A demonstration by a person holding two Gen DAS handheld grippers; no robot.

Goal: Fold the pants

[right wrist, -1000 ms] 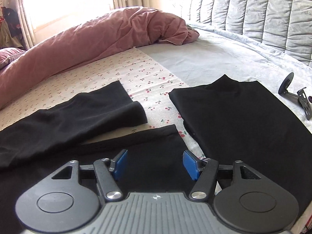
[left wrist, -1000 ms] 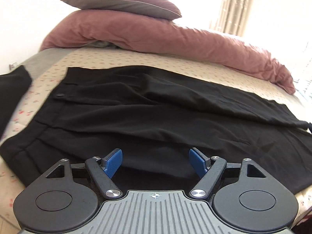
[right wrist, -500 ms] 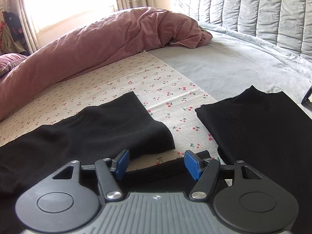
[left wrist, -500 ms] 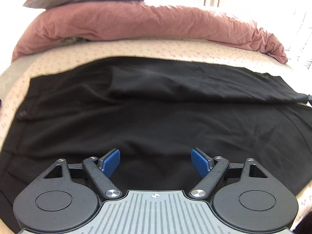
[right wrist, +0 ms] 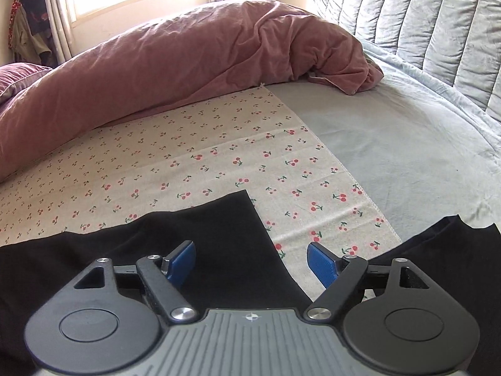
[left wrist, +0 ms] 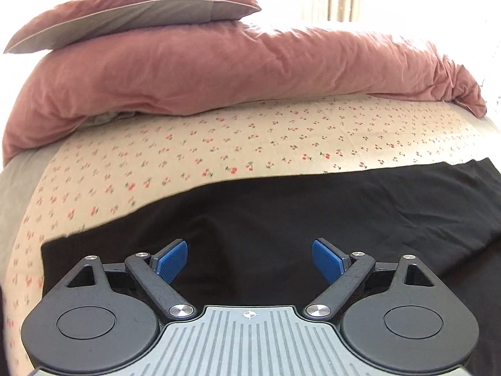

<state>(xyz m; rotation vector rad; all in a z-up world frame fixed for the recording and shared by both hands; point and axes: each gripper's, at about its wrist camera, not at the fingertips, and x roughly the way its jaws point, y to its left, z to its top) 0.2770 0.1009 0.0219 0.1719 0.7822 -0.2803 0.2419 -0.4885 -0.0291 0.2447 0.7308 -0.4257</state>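
Black pants (left wrist: 281, 219) lie flat on the cherry-print sheet (left wrist: 219, 150). In the left wrist view their far edge runs across the frame, and my left gripper (left wrist: 250, 261) is open and empty just above the cloth near that edge. In the right wrist view a pant leg end (right wrist: 203, 235) with its hem corner lies under my right gripper (right wrist: 252, 263), which is open and empty, its left pad over the leg and its right pad over bare sheet.
A rolled pink duvet (left wrist: 250, 72) with a pillow (left wrist: 131, 15) on it lies along the far side. Another black garment (right wrist: 454, 266) lies at the right on the grey sheet (right wrist: 407, 156). A quilted grey headboard (right wrist: 438, 25) stands beyond.
Both grippers have moved forward over the pants toward their far edge. The waistband and most of the cloth have left the left view. Both stay open.
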